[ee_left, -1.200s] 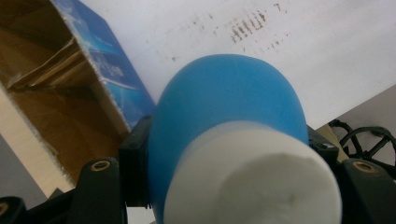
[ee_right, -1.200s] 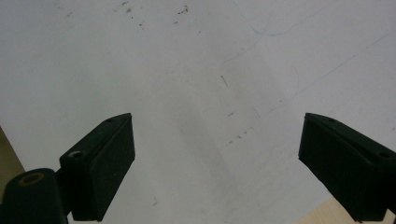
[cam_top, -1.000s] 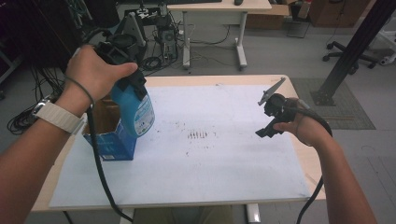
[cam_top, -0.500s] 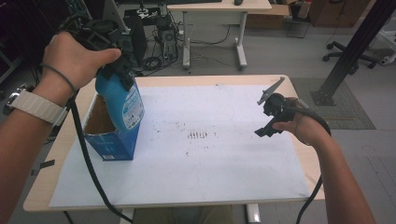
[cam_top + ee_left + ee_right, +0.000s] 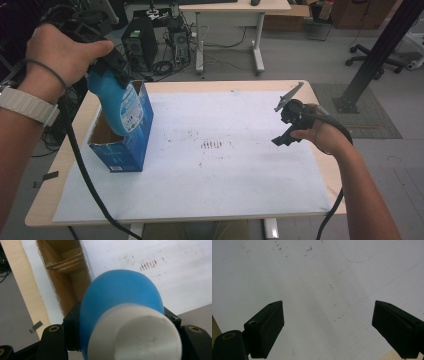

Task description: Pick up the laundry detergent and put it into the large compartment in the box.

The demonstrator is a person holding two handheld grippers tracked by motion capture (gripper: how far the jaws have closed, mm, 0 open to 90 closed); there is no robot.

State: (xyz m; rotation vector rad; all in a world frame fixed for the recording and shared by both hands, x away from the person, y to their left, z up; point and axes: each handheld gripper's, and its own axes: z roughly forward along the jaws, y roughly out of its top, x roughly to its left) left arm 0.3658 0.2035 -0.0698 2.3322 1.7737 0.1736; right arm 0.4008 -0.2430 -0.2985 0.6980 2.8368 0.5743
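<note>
At the far left of the high view the left hand (image 5: 62, 52) holds the left gripper (image 5: 112, 75) above the blue carton (image 5: 125, 135), which serves here as the landmark. The carton stands upright with its top open, on the white sheet (image 5: 225, 180) near the table's (image 5: 50, 200) left edge. The left gripper is clamped on the upper end of a blue bottle (image 5: 120, 105), whose rounded lower part hangs inside the carton's open mouth, leaning toward its right wall. In the left gripper view both jaws press the bottle's (image 5: 120, 305) sides just below its white cap (image 5: 136, 332), and the brown cardboard inside of the carton (image 5: 67, 277) lies open beyond it.

To the right of the carton, at the middle of the sheet, sits a cluster of small dark marks (image 5: 212, 145). Further right, well apart from the carton and near the table's right edge, the right hand (image 5: 320, 135) holds the right gripper (image 5: 286, 122) above the sheet. In the right gripper view its jaws stand wide, with nothing between them but the bare scuffed sheet (image 5: 317, 290).
</note>
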